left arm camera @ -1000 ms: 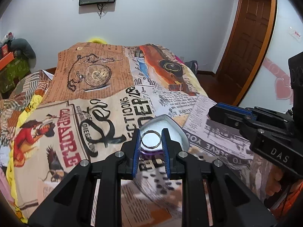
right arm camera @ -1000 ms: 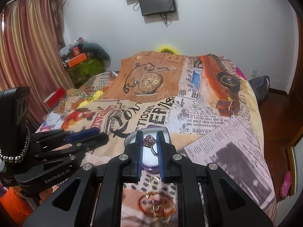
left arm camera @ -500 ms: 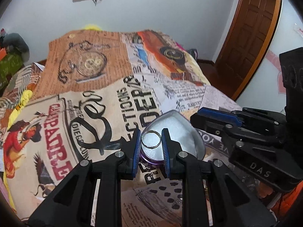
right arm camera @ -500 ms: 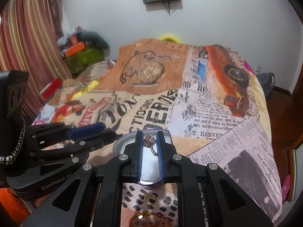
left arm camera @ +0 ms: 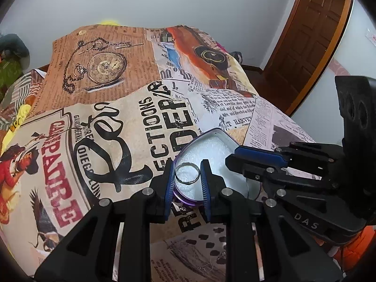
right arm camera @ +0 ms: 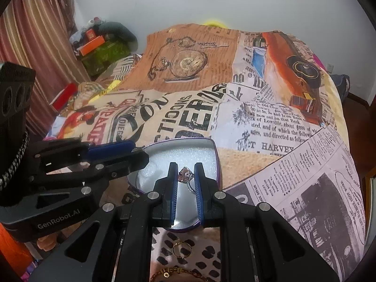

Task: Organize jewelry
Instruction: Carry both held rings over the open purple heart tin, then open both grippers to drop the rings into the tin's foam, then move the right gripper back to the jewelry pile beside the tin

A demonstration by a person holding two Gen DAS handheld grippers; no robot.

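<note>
Both grippers now sit lower and closer over the heart-shaped tin (right arm camera: 212,149). The left gripper (left arm camera: 187,176) and right gripper (right arm camera: 185,178) stand nearer each other, above its white foam.

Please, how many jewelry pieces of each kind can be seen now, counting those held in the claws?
Rings: 3 (plain band, gemstone ring, gold ring)
Gold bracelets: 1
Total: 4
</note>
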